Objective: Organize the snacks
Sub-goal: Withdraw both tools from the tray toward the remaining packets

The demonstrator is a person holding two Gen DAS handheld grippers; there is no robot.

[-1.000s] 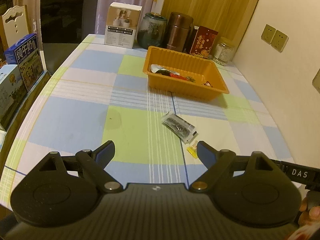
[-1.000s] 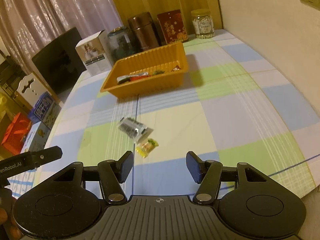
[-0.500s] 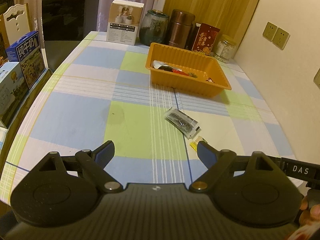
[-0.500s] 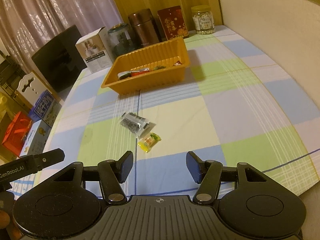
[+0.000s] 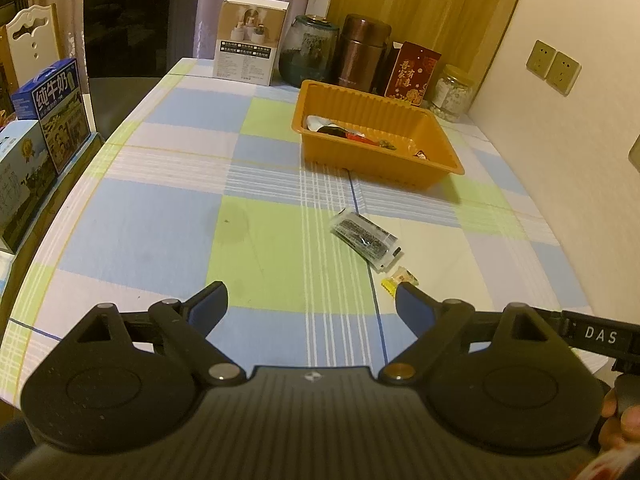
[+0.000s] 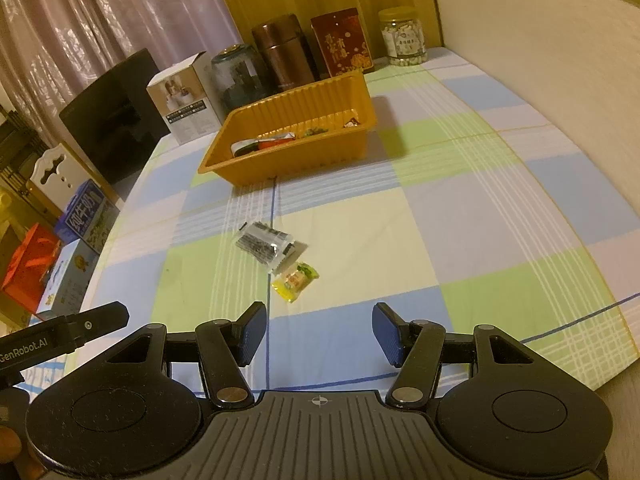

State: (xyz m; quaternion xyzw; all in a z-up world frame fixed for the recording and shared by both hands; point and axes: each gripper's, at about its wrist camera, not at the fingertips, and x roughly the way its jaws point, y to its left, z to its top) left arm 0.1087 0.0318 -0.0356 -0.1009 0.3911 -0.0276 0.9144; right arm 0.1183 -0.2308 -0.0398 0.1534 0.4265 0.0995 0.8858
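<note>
A: Snacks first, left view: a clear packet [image 5: 365, 239] of dark bits lies on the desk [image 5: 140, 220] at about one o'clock from the left gripper [image 5: 312, 300], and a yellow candy [image 5: 400, 279] sits just beside its right finger. The tray [image 5: 376, 136] at twelve to one o'clock already holds a few wrappers.

B: What changed?

A: Over the last second the view pulled back and up; the tray looks farther off. Jaws stay spread, holding nothing. I'd judge a retreat after a drop, with two items left.

B: Any writing?

A: "DAS" on the bar at right, and "纯牛奶" on the blue carton [image 5: 52, 112] at nine o'clock.

B: Right view?

A: Same backing off. The right gripper [image 6: 318, 332] has its jaws wide apart, empty. Candy [image 6: 295, 281] at twelve o'clock, near; packet [image 6: 266, 245] just beyond at eleven; tray [image 6: 292, 136] farther. "GenRobot.AI" reads at left; the red tin [image 6: 340, 44] has characters too small to read.
</note>
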